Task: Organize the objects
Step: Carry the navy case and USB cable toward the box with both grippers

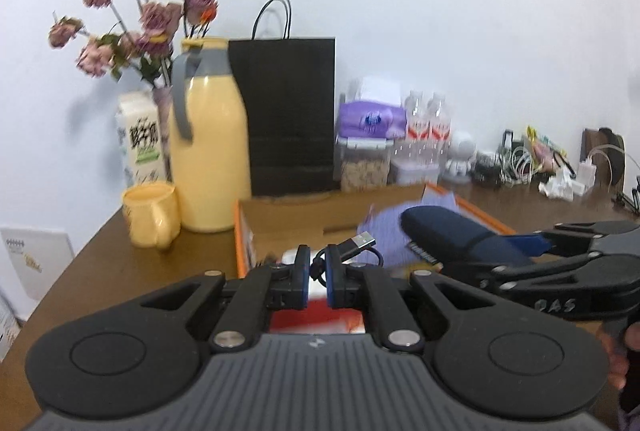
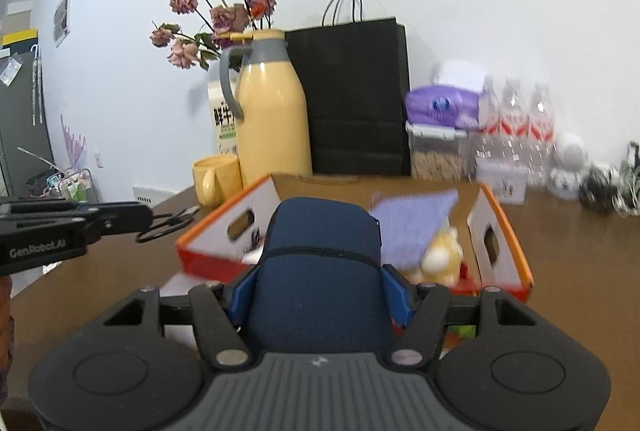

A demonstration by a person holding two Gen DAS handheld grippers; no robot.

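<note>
While the right tool (image 2: 318, 295) clamps its blue-padded fingers on a dark navy zippered fabric case (image 2: 320, 263) above the near edge of the open orange-trimmed cardboard box (image 2: 500, 231), the left tool (image 1: 317, 279) is narrowed on a black USB cable (image 1: 352, 247), its silver plug poking past the fingers. Both hover over the brown wooden counter (image 1: 160, 271), near a yellow ceramic mug (image 1: 150, 213).

Bright even indoor light, soft wall shadows, motion blur, fisheye-curved dark corners
</note>
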